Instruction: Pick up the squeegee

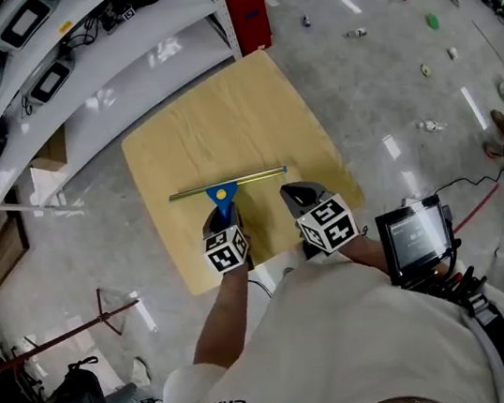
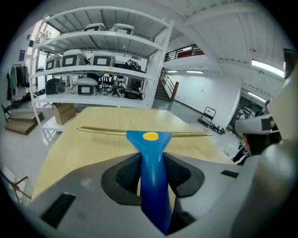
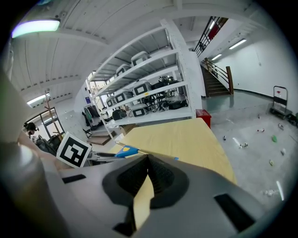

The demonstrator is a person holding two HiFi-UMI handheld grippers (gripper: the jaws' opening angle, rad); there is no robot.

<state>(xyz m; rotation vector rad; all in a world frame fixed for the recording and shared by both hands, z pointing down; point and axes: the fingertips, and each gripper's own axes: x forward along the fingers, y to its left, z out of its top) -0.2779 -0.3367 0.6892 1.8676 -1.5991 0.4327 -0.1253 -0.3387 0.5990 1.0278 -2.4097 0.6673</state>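
Note:
The squeegee has a blue handle with a yellow dot and a long brass-coloured blade lying crosswise over the wooden table. My left gripper is shut on the blue handle, near the table's front edge. In the left gripper view the handle runs straight out between the pads, with the blade just above the tabletop. My right gripper is beside it to the right, over the table, its pads meeting at the tips with nothing between them. The right gripper view shows the squeegee at the left.
White shelving with boxed devices stands behind and left of the table. A red crate sits at the far corner. Small objects are scattered on the glossy floor to the right. A screen unit hangs at the person's waist.

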